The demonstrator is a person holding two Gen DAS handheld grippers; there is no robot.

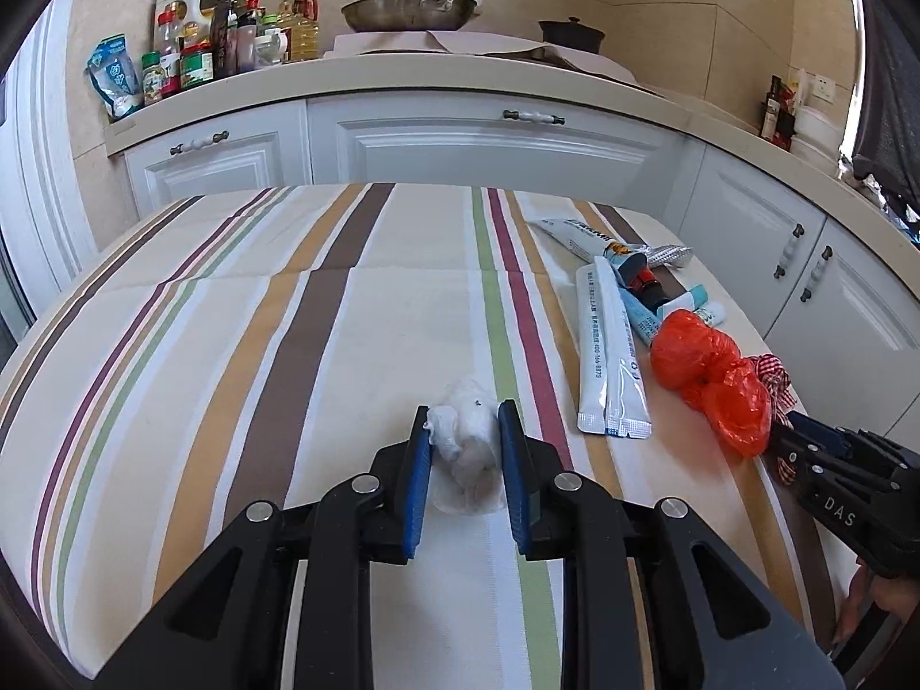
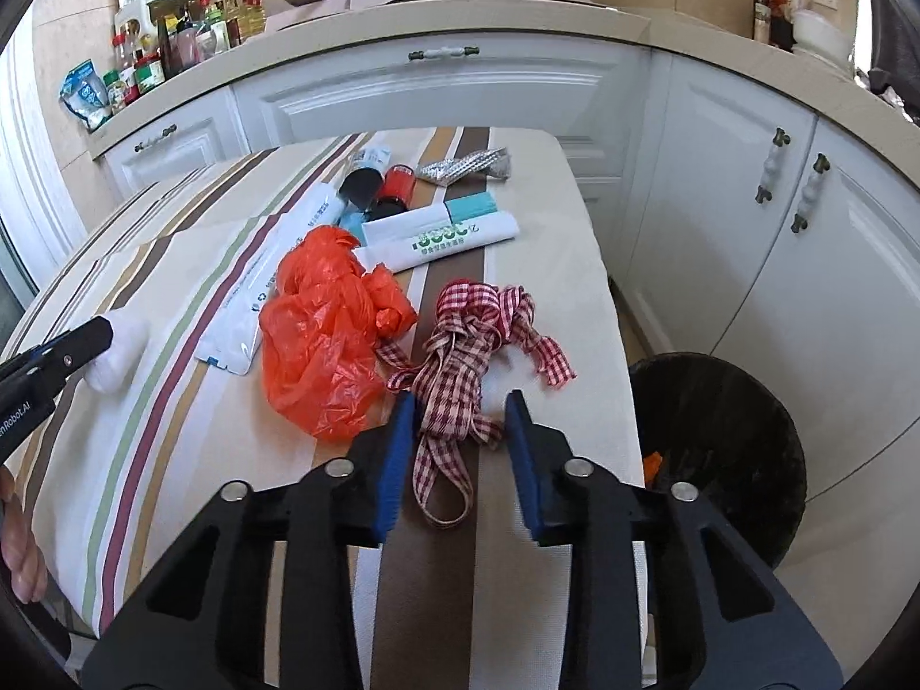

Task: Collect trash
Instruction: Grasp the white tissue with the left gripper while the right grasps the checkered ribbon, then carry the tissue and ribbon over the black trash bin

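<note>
**Clearing the table: early stage**

Judging by the table (image 1: 230, 310), most trash is not yet collected: an orange bag (image 2: 322, 322), checked ribbon (image 2: 471, 339), sachets (image 1: 609, 356) and tubes remain. The bin (image 2: 719, 448) stands on the floor, right of the table.

The left gripper (image 1: 464, 431) brackets a white paper wad (image 1: 468, 440); full clamping cannot be confirmed. The right gripper (image 2: 460, 420) stands apart, straddling the ribbon's near loops.

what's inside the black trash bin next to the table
Inside the black trash bin, only a small orange scrap shows near its left rim. The rest of the interior is dark, and the right gripper and table edge cover part of it.
</note>
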